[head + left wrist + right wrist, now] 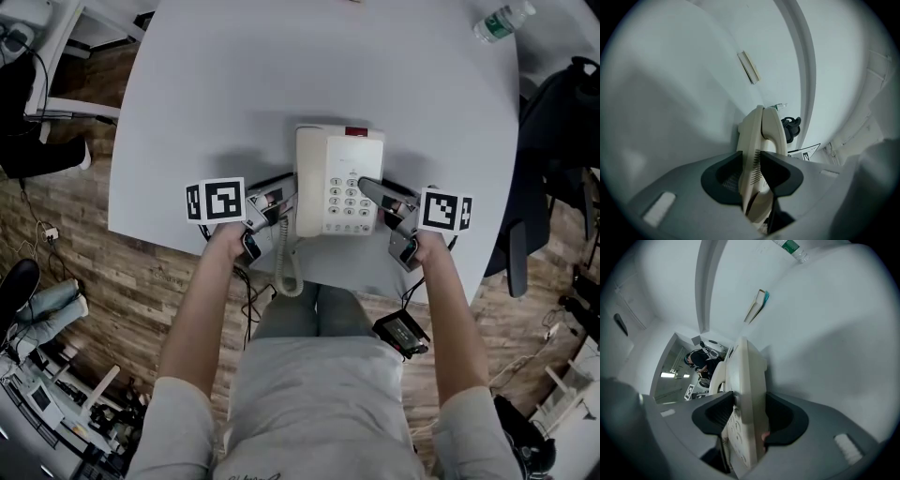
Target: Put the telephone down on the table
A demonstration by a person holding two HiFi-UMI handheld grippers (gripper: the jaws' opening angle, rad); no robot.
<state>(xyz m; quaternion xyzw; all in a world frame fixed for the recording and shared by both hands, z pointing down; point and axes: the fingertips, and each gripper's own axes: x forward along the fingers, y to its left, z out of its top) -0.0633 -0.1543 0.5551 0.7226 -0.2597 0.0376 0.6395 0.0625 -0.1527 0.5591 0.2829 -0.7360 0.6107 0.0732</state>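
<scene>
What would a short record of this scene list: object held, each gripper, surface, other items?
Object held: cream corded telephone
Left gripper: shut on the handset side
Right gripper: shut on the keypad side
Surface: pale grey table
Telephone touching table: cannot tell
Other items: water bottle near the far right corner

Grey short-sleeved shirt [319,412], grey trousers [314,314] — left tongs [286,204] and right tongs [378,204] bear black-and-white marker cubes [216,200] [445,210].

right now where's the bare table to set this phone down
Bare table lies left of the telephone and beyond it to the far edge; right is free up to the bottle. Crowded at the near edge: left hand-held gripper, right hand-held gripper, coiled cord.
</scene>
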